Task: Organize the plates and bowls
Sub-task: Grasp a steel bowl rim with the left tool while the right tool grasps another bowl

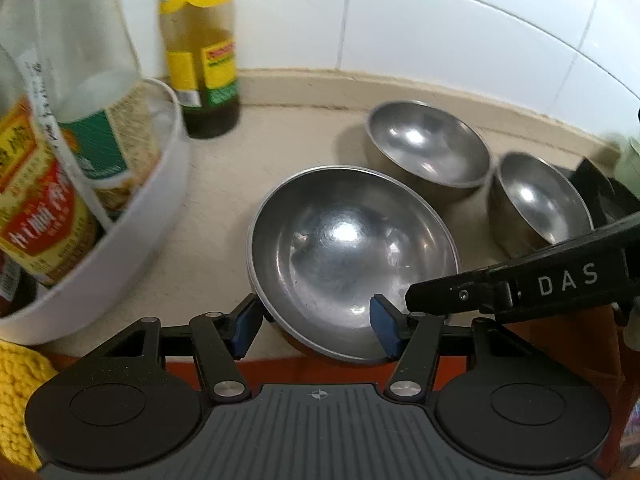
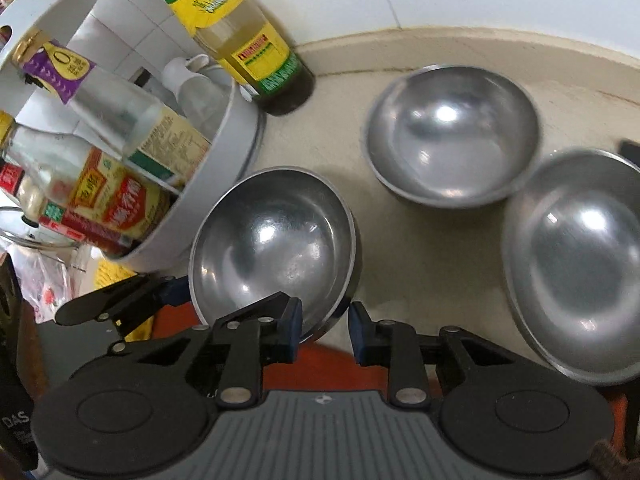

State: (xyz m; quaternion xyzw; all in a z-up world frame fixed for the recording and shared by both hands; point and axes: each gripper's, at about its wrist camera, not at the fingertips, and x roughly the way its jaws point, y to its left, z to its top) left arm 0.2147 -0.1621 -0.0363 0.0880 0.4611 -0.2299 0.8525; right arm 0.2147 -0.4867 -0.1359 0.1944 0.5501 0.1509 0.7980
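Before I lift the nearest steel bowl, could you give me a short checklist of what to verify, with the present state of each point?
1. Left gripper open around the near rim of the nearest bowl: ok, one pad outside, one inside.
2. Right gripper astride the same bowl's rim: ok, open, not clamped.
3. Nearest bowl empty: ok.
4. The two grippers apart from each other: not ok, the right one's finger lies right beside the left pad.
5. White condiment rack apart from the bowl: cannot tell, very near.
6. Other two bowls empty for stacking: ok.
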